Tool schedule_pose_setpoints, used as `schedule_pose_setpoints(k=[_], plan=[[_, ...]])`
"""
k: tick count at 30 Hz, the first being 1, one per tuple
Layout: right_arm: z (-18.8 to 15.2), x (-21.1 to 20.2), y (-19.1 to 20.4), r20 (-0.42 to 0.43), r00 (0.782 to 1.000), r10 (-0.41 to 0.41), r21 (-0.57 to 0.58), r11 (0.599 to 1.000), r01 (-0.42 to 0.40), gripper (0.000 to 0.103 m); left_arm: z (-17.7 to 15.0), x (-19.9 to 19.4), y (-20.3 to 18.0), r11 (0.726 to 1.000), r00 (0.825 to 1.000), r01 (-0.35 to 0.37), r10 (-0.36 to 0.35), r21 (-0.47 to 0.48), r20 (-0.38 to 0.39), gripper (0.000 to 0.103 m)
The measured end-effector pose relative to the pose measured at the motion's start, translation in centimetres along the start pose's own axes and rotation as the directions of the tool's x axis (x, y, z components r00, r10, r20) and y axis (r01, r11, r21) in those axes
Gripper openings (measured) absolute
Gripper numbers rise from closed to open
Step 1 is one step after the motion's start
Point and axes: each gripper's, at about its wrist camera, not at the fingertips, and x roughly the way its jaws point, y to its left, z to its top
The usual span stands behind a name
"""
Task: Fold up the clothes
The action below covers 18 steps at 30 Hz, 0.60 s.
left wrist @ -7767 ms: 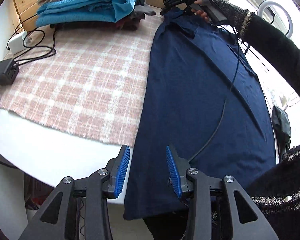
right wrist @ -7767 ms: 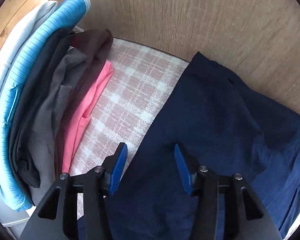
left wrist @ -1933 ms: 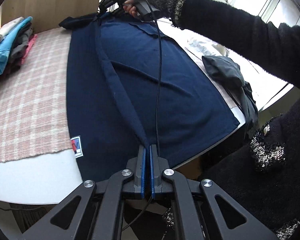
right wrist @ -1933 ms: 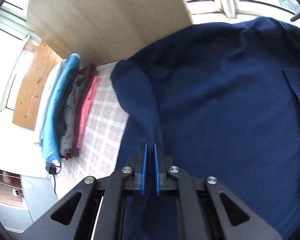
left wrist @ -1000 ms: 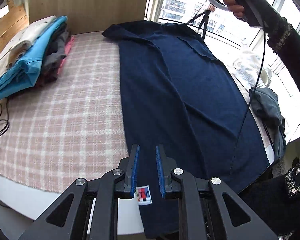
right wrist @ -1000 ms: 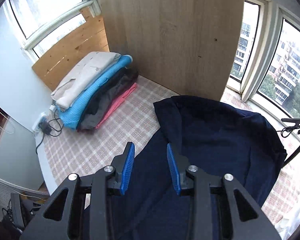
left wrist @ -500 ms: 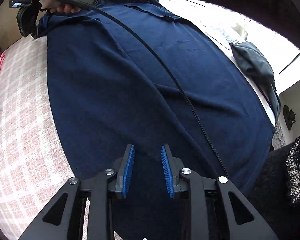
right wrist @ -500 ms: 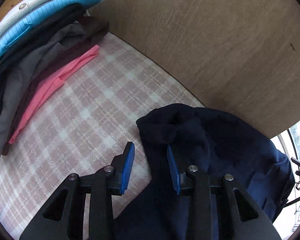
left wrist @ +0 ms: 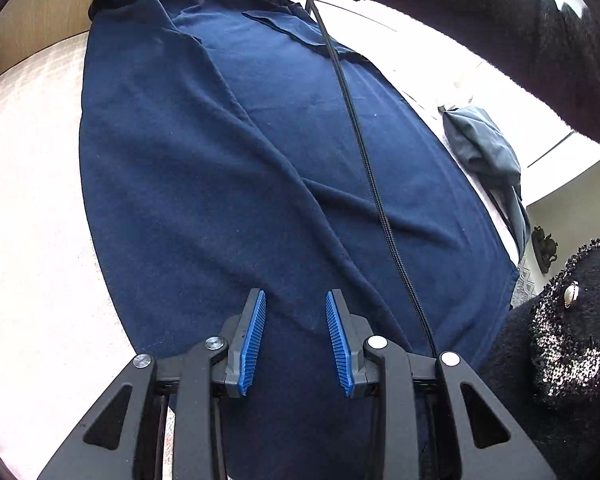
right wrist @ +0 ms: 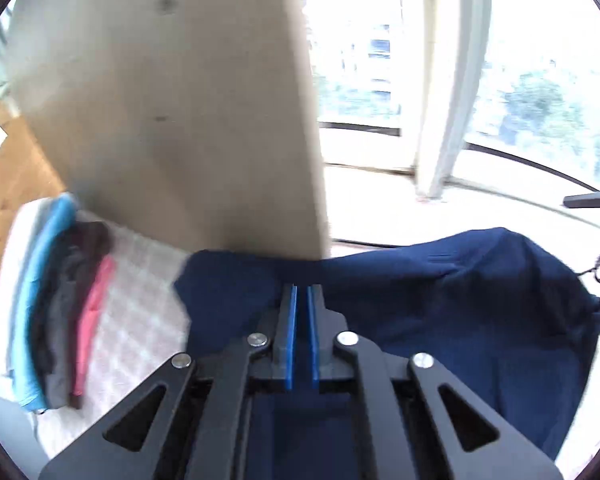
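A navy shirt (left wrist: 228,168) lies lengthwise on the table, with a long diagonal fold down its middle. My left gripper (left wrist: 294,300) is open just above the shirt's near hem, with cloth showing between its blue pads. In the right wrist view my right gripper (right wrist: 300,292) is shut at the shirt's far end (right wrist: 440,300), the pads nearly together on the navy cloth, which looks lifted. The right hand and its cable (left wrist: 364,152) cross above the shirt in the left wrist view.
A stack of folded clothes (right wrist: 56,304) sits at the left on the pink plaid cloth (right wrist: 140,304). A wooden board (right wrist: 172,112) stands behind the table. A dark grey garment (left wrist: 484,152) lies at the right edge, next to the windows.
My right gripper has gone from open over the shirt's far corner to shut on it and has risen. My left gripper stayed open and moved closer to the near hem.
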Motion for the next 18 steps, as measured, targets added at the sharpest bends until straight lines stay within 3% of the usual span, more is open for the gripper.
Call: schedule_pose_setpoints(k=[3, 5, 7, 9, 12, 14, 18], plan=[[-0.2, -0.4, -0.4, -0.003, 0.999, 0.043, -0.001, 0.999, -0.043, 0.013, 0.2, 0.2, -0.1, 1.000, 1.000, 0.007, -0.007, 0.008, -0.004, 0.031], [-0.5, -0.8, 0.2, -0.004, 0.996, 0.089, -0.016, 0.996, -0.089, 0.032, 0.4, 0.3, -0.1, 1.000, 1.000, 0.012, -0.012, 0.014, -0.007, 0.031], [-0.8, -0.3, 1.7, -0.021, 0.990, 0.138, -0.034, 0.990, -0.139, 0.043, 0.5, 0.4, -0.3, 1.000, 1.000, 0.011, -0.011, 0.025, -0.010, 0.032], [-1.1, 0.6, 3.5, -0.045, 0.987, 0.153, -0.053, 0.986, -0.155, 0.044, 0.3, 0.2, -0.2, 0.999, 1.000, 0.008, -0.008, 0.036, -0.007, 0.032], [-1.8, 2.2, 4.5, -0.104, 0.990, 0.098, -0.086, 0.991, -0.107, 0.044, 0.1, -0.1, 0.1, 0.999, 1.000, 0.012, -0.012, 0.034, 0.002, 0.032], [-2.4, 2.0, 4.0, -0.099, 0.992, 0.078, -0.075, 0.994, -0.085, 0.044, -0.1, -0.3, 0.4, 1.000, 1.000, 0.017, -0.017, 0.020, 0.005, 0.032], [-3.8, -2.0, 2.8, -0.063, 0.985, 0.158, -0.047, 0.986, -0.161, 0.044, -0.9, -1.6, 0.9, 1.000, 1.000, 0.002, -0.002, -0.018, 0.015, 0.032]])
